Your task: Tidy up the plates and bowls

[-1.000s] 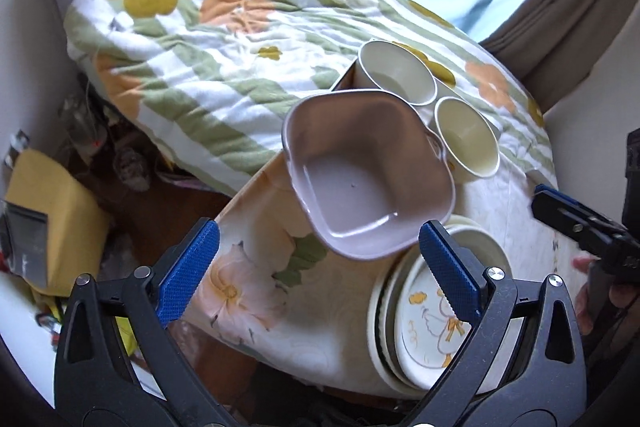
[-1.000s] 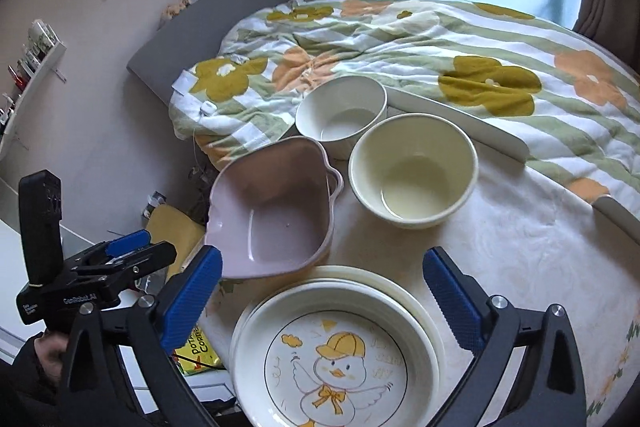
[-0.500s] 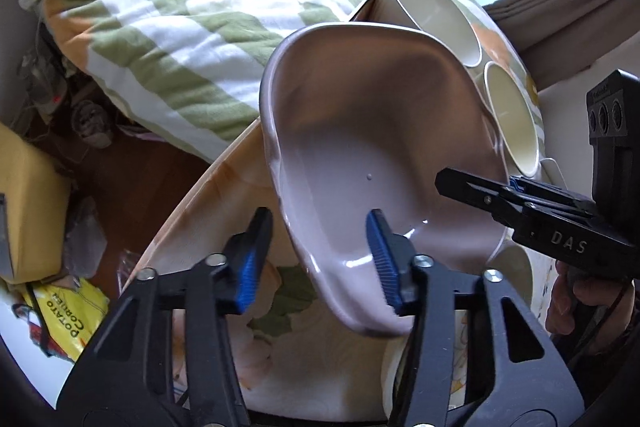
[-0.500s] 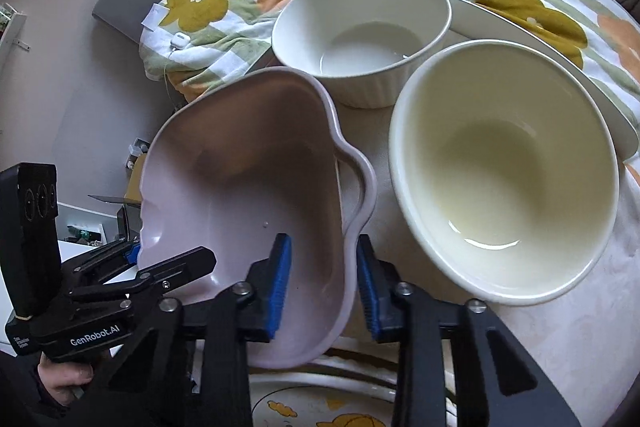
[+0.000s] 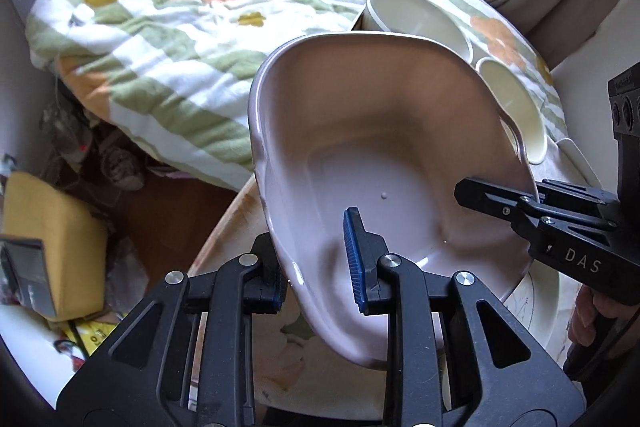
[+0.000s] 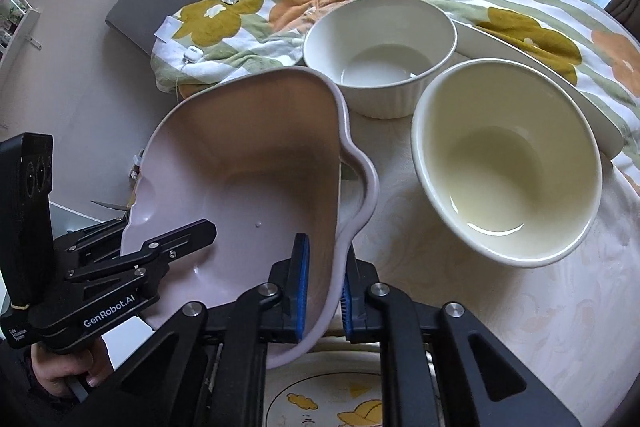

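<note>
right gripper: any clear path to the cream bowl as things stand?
Probably not yet. The right gripper is shut on the pink dish rim, which the left gripper also clamps. The cream bowl itself sits uncovered just right of it.

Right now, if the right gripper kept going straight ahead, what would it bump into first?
The right gripper already clamps the pink dish. Straight ahead, past its rim, probably the ribbed white bowl, though depth is unclear.

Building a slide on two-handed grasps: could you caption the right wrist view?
Right gripper and left gripper clamp opposite rims of the pink dish, beside two cream bowls.
</note>
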{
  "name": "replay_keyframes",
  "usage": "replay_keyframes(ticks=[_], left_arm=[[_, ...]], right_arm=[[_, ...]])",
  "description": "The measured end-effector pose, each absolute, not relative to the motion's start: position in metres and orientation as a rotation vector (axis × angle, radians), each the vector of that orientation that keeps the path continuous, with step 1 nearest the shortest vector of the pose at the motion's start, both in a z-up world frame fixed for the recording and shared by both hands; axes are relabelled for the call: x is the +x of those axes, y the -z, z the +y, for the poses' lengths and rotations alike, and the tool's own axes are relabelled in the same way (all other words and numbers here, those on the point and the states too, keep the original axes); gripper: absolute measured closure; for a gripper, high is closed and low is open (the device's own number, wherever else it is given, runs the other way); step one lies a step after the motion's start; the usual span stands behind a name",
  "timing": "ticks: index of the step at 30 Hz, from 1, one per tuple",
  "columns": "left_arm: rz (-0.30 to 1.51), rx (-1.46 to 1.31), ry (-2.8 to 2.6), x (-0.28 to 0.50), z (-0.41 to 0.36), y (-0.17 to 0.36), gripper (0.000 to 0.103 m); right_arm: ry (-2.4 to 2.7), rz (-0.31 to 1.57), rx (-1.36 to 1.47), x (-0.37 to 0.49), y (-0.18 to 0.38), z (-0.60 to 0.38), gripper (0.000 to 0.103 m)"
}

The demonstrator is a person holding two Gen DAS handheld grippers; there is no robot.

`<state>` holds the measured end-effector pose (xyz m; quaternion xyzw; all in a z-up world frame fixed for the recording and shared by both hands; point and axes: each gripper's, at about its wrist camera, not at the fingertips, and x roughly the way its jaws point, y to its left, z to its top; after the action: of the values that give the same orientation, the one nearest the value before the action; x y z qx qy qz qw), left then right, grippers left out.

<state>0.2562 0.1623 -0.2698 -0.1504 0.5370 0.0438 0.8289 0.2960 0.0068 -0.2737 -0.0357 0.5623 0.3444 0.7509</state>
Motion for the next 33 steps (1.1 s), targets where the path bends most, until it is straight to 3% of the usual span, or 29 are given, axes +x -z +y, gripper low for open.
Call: replay_keyframes(ticks=[9,17,23,33], left_arm=[[1.067,-0.218,-0.032,0.229,0.098,0.201,0.081],[1.053,-0.13,0.174,0.208,-0.032,0.178,0.081],[1.108,-0.087,0.337,0.196,-0.134,0.196,0.081],[1.213,-0.002,0.468,0.198,-0.244,0.272,0.081]], right_arm=[[-0.719,1.115,0.027,0.246,0.215,-0.065,0.09],[-0.51,1.051,0.118,0.186,0.184,-0.192,0.09],[-0.341,1.067,0.192,0.148,0.194,-0.276,0.09],[-0.168,1.132,0.261,0.136,0.249,-0.362,0.09]])
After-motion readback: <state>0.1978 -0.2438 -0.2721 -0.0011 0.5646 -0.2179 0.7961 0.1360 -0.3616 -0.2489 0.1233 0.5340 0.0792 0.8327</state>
